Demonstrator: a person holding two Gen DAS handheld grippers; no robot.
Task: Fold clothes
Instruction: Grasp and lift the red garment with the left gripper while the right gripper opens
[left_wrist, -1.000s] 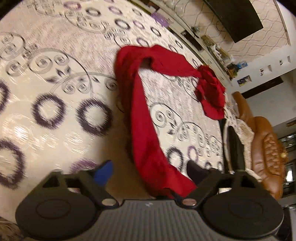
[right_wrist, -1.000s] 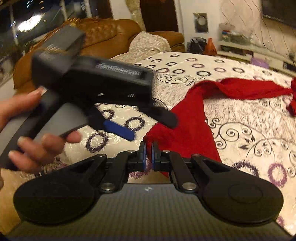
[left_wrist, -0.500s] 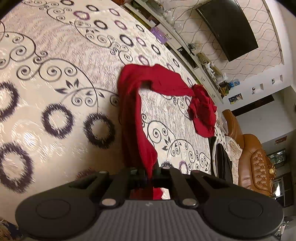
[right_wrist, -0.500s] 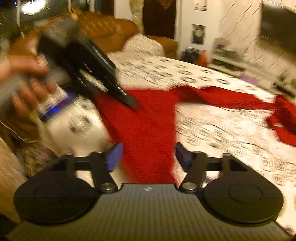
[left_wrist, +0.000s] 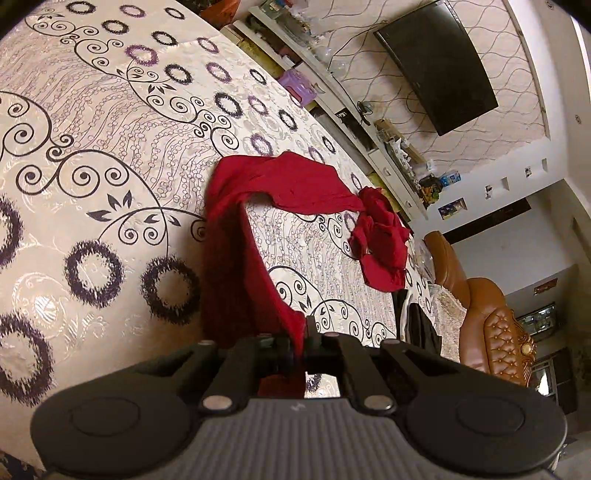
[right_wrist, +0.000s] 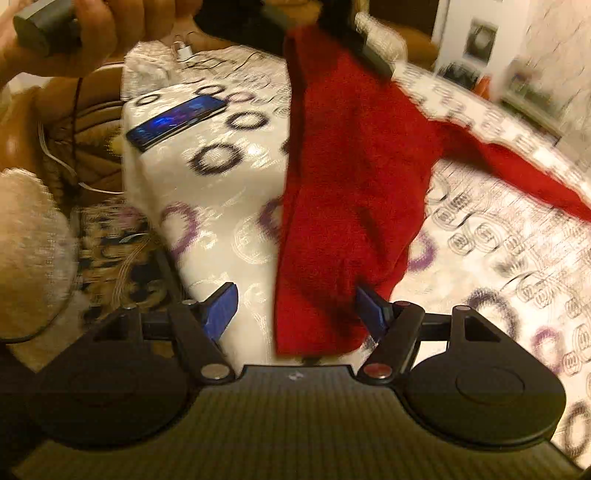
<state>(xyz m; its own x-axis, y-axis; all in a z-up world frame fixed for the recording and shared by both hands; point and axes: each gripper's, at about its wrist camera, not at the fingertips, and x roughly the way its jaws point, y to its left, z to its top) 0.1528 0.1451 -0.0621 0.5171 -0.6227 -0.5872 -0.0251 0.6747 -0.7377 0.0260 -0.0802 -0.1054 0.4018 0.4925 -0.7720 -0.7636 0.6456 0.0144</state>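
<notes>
Long red knit garment (left_wrist: 258, 236), soft, limp, light: trails across patterned tabletop (left_wrist: 110, 155), near end lifted off the near edge. Left claw (left_wrist: 297, 345) clamped on that end. Right claw (right_wrist: 295, 306) spread apart, straddling the hanging hem (right_wrist: 317, 325); grip there.

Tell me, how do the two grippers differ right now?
The left gripper is shut on the red garment, pinching one end and lifting it off the patterned bedspread. The right gripper is open, its blue pads spread wide, with cloth hanging between them but not clamped. The left wrist view is sharp; the right wrist view is blurred. Both have the same black body.
</notes>
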